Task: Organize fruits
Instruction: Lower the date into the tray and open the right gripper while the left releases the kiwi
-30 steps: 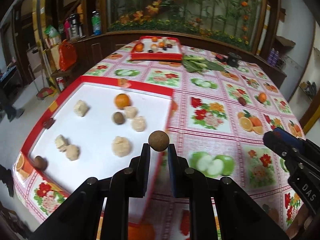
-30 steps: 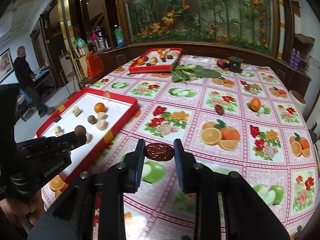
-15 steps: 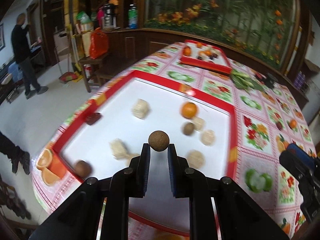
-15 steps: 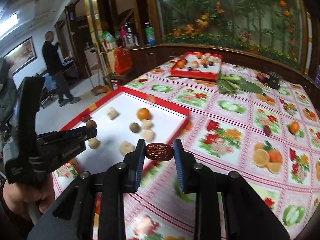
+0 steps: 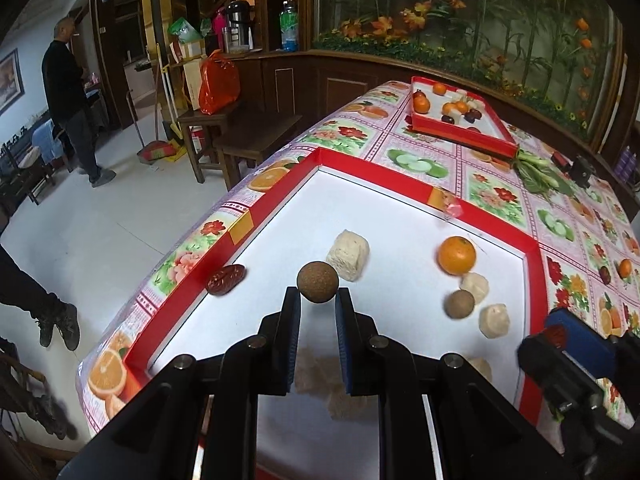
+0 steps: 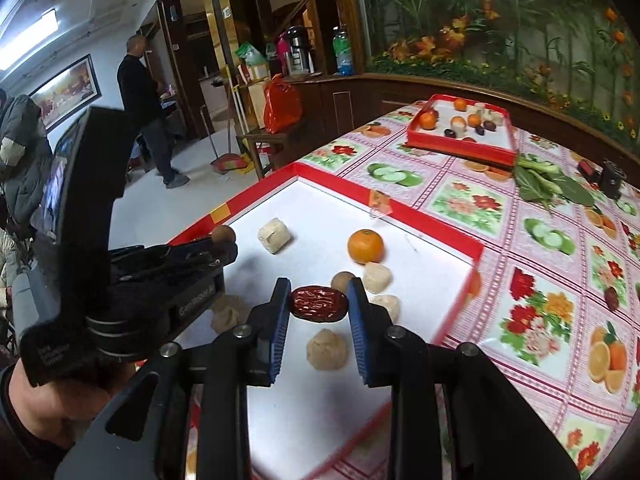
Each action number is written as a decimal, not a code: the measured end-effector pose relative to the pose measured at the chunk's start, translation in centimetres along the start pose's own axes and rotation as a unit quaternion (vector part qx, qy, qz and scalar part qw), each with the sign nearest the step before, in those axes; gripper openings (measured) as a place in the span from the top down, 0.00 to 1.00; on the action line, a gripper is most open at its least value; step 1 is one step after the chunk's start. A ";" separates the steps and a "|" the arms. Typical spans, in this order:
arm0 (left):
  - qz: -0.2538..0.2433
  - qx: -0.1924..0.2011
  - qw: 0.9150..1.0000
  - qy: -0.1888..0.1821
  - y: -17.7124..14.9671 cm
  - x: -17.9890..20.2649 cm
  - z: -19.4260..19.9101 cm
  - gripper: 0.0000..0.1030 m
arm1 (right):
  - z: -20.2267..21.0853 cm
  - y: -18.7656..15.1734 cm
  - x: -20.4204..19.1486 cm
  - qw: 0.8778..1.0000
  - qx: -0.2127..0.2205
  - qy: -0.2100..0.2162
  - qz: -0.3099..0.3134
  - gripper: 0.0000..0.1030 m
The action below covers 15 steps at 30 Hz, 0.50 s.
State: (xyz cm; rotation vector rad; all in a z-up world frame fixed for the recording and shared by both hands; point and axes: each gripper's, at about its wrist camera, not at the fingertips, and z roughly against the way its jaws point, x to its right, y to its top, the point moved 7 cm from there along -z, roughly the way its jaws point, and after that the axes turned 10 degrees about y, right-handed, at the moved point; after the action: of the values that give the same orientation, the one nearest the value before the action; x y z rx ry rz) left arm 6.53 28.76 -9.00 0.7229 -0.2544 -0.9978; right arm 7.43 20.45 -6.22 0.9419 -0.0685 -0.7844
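1. Over the near tray: the left gripper (image 5: pixel 318 300) holds a small round brown fruit (image 5: pixel 317 282), pinched between its blue-padded tips above the white floor of the red-rimmed tray (image 5: pixel 276 196). A second ago the same gripper was back at the tray's right edge, over the flowered tablecloth (image 5: pixel 492 196); it has since swung well in over the tray, near the left rim.

2. The right gripper (image 6: pixel 319 304) is clamped on a wrinkled dark-red date (image 6: pixel 319 303), end to end between its pads. It, too, has crossed from the cloth to above the tray, near the right side.

3. Already lying in the tray: a bright orange (image 5: pixel 457 255), a second brown round fruit (image 5: pixel 459 304), several pale lumpy pieces (image 5: pixel 347 255) and another red date (image 5: pixel 225 279) against the left rim.

4. What the shift means: both carries look all but finished, with only the lowering and letting go left. Neither fruit has been set down yet.

5. Still out on the cloth: a small orange (image 5: pixel 624 268) and a dark date (image 5: pixel 604 275) at far right, apparently next in line. A second red tray of fruit (image 5: pixel 460 136) sits at the far end.
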 end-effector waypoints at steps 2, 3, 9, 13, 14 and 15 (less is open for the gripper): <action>-0.003 -0.001 1.000 0.005 0.1 -0.1 -0.4 0.85 | -0.7 -0.2 0.2 1.000 -0.006 0.000 -0.001 0.70; -0.003 -0.002 1.000 0.005 0.2 -0.1 -0.5 0.85 | -1.1 -0.3 0.4 1.000 -0.010 0.000 -0.003 0.70; -0.003 -0.007 1.000 0.010 0.3 -0.3 -1.3 0.85 | -2.3 -0.8 0.8 1.000 -0.022 -0.001 -0.011 0.70; -0.005 -0.008 1.000 0.012 0.3 -0.2 -1.4 0.85 | -2.7 -0.9 0.7 1.000 -0.024 0.001 -0.010 0.70; -0.005 -0.008 1.000 0.013 0.3 -0.2 -1.5 0.85 | -2.8 -0.9 0.7 1.000 -0.024 0.001 -0.009 0.70; -0.005 -0.009 1.000 0.014 0.3 -0.2 -1.6 0.85 | -2.8 -0.9 0.7 1.000 -0.024 0.001 -0.010 0.70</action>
State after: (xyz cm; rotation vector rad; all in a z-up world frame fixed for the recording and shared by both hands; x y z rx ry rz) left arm 7.38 29.71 -9.95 0.7219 -0.2183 -0.9974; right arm 8.45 21.64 -8.78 0.8987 -0.0382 -0.7998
